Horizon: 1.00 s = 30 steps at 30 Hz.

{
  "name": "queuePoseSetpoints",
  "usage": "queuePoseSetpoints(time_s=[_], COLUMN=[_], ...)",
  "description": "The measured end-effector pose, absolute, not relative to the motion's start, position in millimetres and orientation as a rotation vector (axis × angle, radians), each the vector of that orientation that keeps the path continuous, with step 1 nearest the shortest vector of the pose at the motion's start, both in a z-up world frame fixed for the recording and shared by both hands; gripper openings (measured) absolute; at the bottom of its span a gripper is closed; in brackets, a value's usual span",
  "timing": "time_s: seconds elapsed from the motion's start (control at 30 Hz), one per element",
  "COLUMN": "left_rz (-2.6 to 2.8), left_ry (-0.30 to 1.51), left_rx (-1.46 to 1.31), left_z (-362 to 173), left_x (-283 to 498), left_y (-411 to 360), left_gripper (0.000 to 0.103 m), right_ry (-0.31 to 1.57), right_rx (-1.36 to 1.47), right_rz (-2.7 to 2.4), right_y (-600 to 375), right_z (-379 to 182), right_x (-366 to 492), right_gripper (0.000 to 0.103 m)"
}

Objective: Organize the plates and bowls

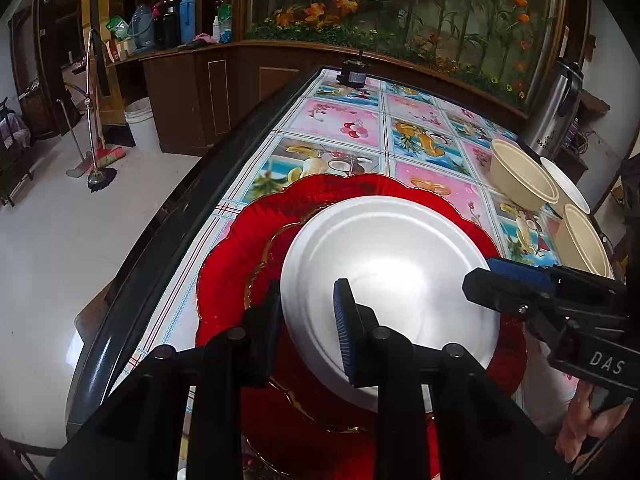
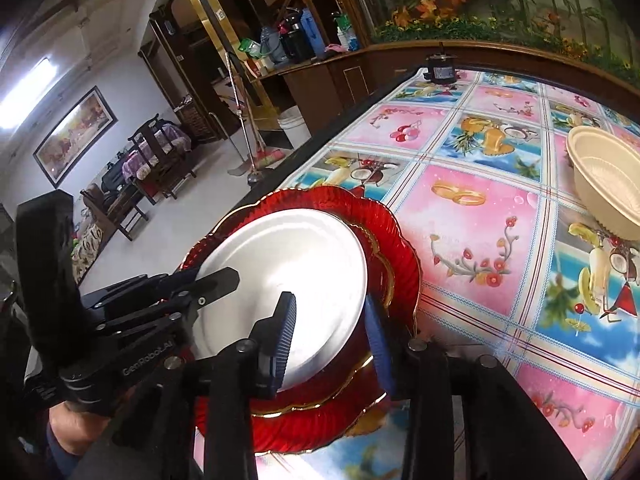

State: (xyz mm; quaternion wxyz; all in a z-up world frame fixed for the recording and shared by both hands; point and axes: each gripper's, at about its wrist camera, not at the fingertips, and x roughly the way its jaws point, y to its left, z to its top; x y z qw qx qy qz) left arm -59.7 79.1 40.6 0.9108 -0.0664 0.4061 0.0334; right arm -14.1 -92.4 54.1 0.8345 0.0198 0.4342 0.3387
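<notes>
Now, from the left wrist view, the left gripper point(image 1: 310, 334) straddles the near-left rim of a round white foam plate point(image 1: 390, 280), which lies on a scalloped red glass plate with gold trim point(image 1: 240, 248). Its jaws stand narrow with the rim between them; the right pad lies over the plate's face, the left finger sits beside the edge, and no squeeze shows. Off to the right, the right gripper point(image 1: 486, 276) reaches in over the plate's far-right rim. Ahead and right stand two beige ribbed plastic bowls point(image 1: 520, 176) with a white plate point(image 1: 568, 184) between them.

From the right wrist view, the right gripper point(image 2: 332, 332) has the white plate's rim between its blue pads, and a gap shows on both sides, so it is not clamped. The left gripper point(image 2: 218, 276) lies on the plate's opposite edge, to the left.

The foam plate looks very light and easily dented, so a gentle hold at the rim suits it. The red glass one below seems heavy, slick and breakable.

A glossy fruit-print tablecloth point(image 2: 480, 220) covers the dark-edged table. Beyond it are pale floor tiles, a broom, a white bucket and wooden cabinets.
</notes>
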Motion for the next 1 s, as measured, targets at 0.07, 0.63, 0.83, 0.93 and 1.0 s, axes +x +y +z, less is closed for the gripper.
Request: queuePoseSetpoints(time_s=[0.07, 0.63, 0.83, 0.93, 1.0], left_rz=[0.075, -0.115, -0.32, -0.376, -0.401], left_ry=[0.833, 0.794, 0.879, 0.9, 0.899], left_rx=[-0.137, -0.066, -0.068, -0.05, -0.034], left_z=[42.9, 80.5, 78.1, 77.4, 78.2], left_x=[-60.9, -67.6, -43.9, -30.3, -26.4], left_y=[79.1, -1.4, -79.9, -120.1, -140.1], left_gripper=[0.039, 0.043, 0.043, 0.043, 0.043], right_ry=[0.915, 0.648, 0.667, 0.726, 0.759], right_rx=[0.051, 0.291, 0.443, 0.549, 0.582], right_rz=[0.724, 0.244, 0.006, 0.046, 0.068], right_y=[-95.6, -320.9, -436.9, -459.6, -463.7], right_z=[56.6, 102.7, 79.2, 58.0, 50.0], right_x=[-14.8, -7.1, 2.6, 13.1, 20.2], right_gripper=[0.037, 0.043, 0.05, 0.05, 0.047])
